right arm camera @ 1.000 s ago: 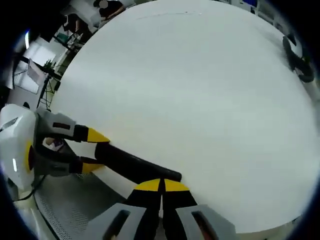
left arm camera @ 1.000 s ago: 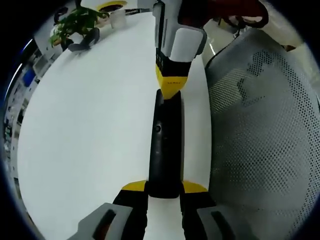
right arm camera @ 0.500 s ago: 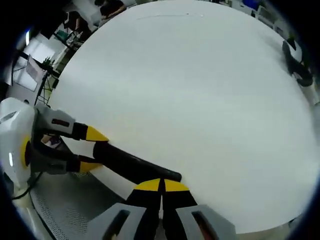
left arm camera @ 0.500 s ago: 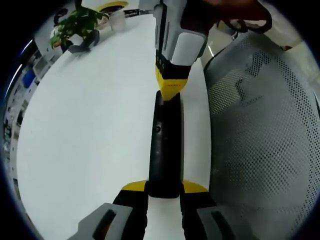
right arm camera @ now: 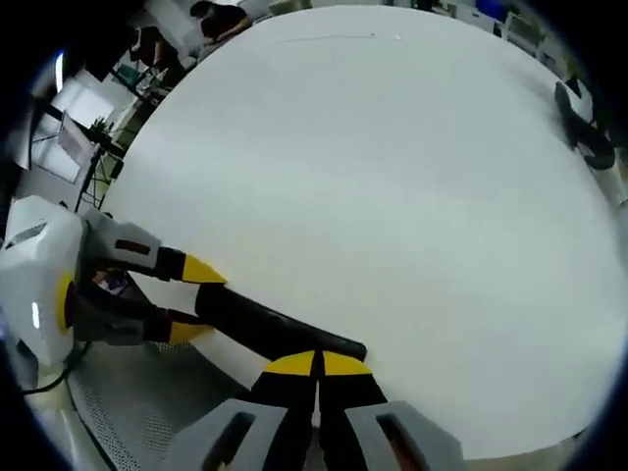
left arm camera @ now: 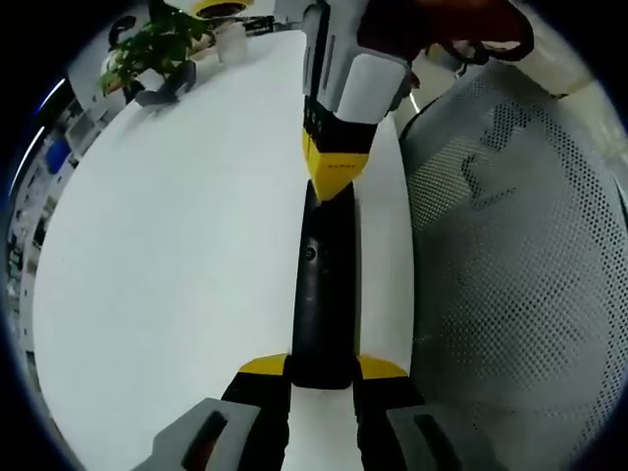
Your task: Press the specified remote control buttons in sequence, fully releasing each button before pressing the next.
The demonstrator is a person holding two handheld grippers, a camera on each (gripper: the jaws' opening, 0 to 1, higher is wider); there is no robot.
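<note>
The left gripper [left arm camera: 322, 371] holds one end of the black remote [left arm camera: 323, 285]. The right gripper [right arm camera: 317, 365] is closed tight, tips touching the remote's other end over the white table [right arm camera: 392, 196].

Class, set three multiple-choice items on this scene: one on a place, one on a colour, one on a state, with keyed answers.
1. Where is the remote?
A. near the table's edge
B. at the table's centre
C. on the chair

2. The jaw tips' colour?
A. red
B. yellow
C. green

3. The right gripper is:
A. wide open
B. gripping a plant
C. shut

Answers:
1 A: the table ends just beside it, next to the mesh chair.
2 B: yellow on both grippers.
3 C: its jaws meet, while the left gripper clamps the remote.
</note>
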